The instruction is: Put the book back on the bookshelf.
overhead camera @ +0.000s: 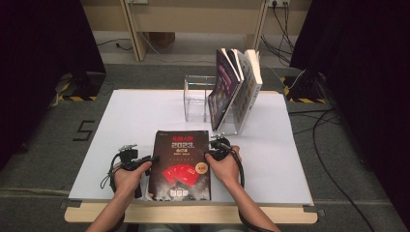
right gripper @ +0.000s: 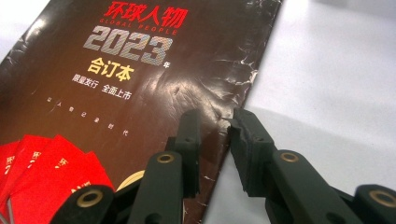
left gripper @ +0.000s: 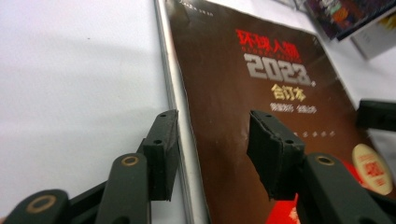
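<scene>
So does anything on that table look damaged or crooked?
Yes. The dark magazine has a creased, cracked cover along its right edge, near the right gripper. Behind it, the books lean sideways in the clear stand rather than standing upright.

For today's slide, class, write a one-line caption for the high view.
Two hand-held grippers, left gripper and right gripper, flank a dark magazine on a white table.

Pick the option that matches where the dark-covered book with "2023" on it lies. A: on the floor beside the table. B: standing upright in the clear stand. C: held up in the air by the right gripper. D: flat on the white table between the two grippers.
D: the book lies flat on the white table, with the left gripper at its left edge and the right gripper at its right edge.
</scene>
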The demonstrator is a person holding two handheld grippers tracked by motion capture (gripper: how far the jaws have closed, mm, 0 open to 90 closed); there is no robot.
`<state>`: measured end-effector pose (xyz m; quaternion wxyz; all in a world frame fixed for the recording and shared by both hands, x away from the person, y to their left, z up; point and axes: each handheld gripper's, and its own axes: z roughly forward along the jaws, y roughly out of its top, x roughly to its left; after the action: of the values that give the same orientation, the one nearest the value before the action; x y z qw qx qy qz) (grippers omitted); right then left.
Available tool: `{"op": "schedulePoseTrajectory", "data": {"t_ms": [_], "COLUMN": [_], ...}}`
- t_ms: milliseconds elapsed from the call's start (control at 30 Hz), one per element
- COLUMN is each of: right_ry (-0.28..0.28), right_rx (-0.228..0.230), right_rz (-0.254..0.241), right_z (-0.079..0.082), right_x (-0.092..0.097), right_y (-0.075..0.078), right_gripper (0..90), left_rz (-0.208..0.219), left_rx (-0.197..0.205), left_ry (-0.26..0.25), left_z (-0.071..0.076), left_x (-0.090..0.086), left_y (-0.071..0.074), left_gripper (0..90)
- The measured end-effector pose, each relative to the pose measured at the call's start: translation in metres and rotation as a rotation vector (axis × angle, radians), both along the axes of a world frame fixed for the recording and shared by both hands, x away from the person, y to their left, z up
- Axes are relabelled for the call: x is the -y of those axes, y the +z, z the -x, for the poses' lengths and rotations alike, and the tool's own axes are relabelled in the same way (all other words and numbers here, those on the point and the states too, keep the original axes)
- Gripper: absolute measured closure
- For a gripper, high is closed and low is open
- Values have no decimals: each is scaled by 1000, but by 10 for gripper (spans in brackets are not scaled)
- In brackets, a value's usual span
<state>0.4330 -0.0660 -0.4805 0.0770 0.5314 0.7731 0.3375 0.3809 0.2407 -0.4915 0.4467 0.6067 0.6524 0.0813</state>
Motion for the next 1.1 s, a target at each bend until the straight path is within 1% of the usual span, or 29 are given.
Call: {"op": "schedulePoseTrajectory", "data": {"t_ms": [33,67,100,133,200,233,267,300,333,367,400,433,500,533,567,633,700,733,767,833,900,1000,1033,1100], "right_ry": [5,6,2,11,12,12,10,17,17,17,23,28,30,43,37,22,18,15,9,20,23,3,9,2], "right_rx": [5,1,-10,-5,-13,-10,-13,-8,-8,-11,-16,-23,-49,-58,-72,-68,-67,-58,-58,-61,-61,-87,-84,-92], "right_rz": [4,5,5,7,0,-3,-8,-10,-15,-18,-20,-24,-35,-44,-64,-60,-68,-51,-47,-45,-36,-37,-34,-36], "right_z": [-1,-1,-1,-2,-3,-3,-2,-2,-2,-2,-3,-4,-6,-8,-11,-16,-20,-22,-23,-26,-29,-31,-33,-35], "right_x": [0,0,0,0,0,0,1,1,1,2,2,1,2,3,4,5,6,6,5,3,1,-3,-4,-8], "right_y": [0,0,1,1,1,0,0,0,-1,0,0,0,2,2,3,5,6,9,10,12,13,13,12,13], "right_gripper": [737,737,736,734,728,725,724,723,718,708,691,672,648,642,625,616,609,608,606,603,599,596,595,594], "left_rz": [37,120,181,201,100,80,76,66,49,28,20,15,-18,-34,-34,-6,-5,0,12,14,28,45,47,38], "left_rx": [15,29,24,-8,-20,-27,-34,-38,-37,-29,-23,-8,42,67,72,57,36,28,18,10,-1,-14,-19,-28], "left_ry": [-6,-29,-59,-97,-121,-119,-116,-118,-122,-128,-130,-147,-193,-219,-227,-235,-242,-240,-235,-231,-223,-224,-221,-224], "left_z": [1,2,2,3,2,1,-1,-3,-3,-3,-2,-1,3,5,6,8,9,10,12,16,22,28,30,31], "left_x": [-1,-1,1,9,23,26,27,26,25,23,22,21,21,20,20,15,11,9,7,3,0,-4,-4,-5], "left_y": [2,4,6,7,6,4,2,0,0,-2,-3,-4,-3,-1,0,1,0,0,-1,-3,-6,-8,-9,-9], "left_gripper": [550,602,643,655,605,586,590,605,657,719,788,820,856,863,864,865,865,865,865,864,864,864,863,862]}}
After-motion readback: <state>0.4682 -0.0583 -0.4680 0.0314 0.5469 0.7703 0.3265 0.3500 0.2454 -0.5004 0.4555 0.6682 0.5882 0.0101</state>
